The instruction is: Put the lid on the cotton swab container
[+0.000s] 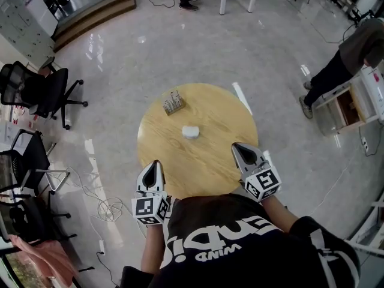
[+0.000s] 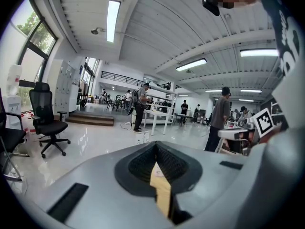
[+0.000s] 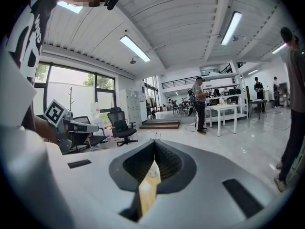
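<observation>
On the round wooden table point(image 1: 216, 161) a clear cotton swab container point(image 1: 173, 102) stands at the far left, with no lid on it. A small white lid point(image 1: 191, 132) lies apart from it near the table's middle. My left gripper point(image 1: 155, 164) hovers over the table's near left edge, jaws shut and empty. My right gripper point(image 1: 236, 147) is held over the near right part, also shut with nothing in it. Both point toward the lid from a distance. In the left gripper view the left gripper point(image 2: 156, 145) shows closed jaws; in the right gripper view the right gripper point(image 3: 155, 142) shows the same.
Black office chairs point(image 1: 42, 92) stand at the left, with white cables point(image 1: 102, 206) on the floor beside the table. A person point(image 1: 351, 56) bends over an open cabinet point(image 1: 351, 104) at the right. Another person's feet point(image 1: 188, 5) show at the top.
</observation>
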Available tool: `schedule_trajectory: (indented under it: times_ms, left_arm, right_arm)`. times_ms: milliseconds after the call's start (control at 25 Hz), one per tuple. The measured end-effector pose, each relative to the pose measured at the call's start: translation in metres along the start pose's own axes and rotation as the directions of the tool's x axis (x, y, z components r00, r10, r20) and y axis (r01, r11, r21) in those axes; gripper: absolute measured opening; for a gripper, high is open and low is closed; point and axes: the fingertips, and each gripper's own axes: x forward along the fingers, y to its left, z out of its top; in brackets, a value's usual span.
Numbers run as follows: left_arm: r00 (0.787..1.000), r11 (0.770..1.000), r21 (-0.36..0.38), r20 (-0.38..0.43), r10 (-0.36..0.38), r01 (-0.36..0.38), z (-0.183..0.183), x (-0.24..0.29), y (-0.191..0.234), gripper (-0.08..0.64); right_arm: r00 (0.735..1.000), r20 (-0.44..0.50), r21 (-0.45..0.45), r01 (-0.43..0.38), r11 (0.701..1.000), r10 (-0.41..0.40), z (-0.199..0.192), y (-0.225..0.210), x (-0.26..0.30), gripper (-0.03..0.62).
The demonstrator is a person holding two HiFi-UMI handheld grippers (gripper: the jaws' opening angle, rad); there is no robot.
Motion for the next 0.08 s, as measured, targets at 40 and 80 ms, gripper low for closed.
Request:
schedule_trajectory:
  times_ms: [40, 80]
  left_arm:
    - [1.0, 1.0, 0.0, 0.0, -0.001, 0.001, 0.0003, 0.0005, -0.0005, 0.012]
    - [1.0, 1.0, -0.001, 0.0, -0.003, 0.003, 0.0007, 0.0009, -0.001, 0.012]
  right_arm:
    - [1.0, 0.0, 0.0, -0.002, 1.0, 0.002, 0.0004, 0.0003, 0.0006, 0.003]
    - [1.0, 0.0, 0.0, -0.005, 1.0, 0.005, 0.0009, 0.0005, 0.0012, 0.003]
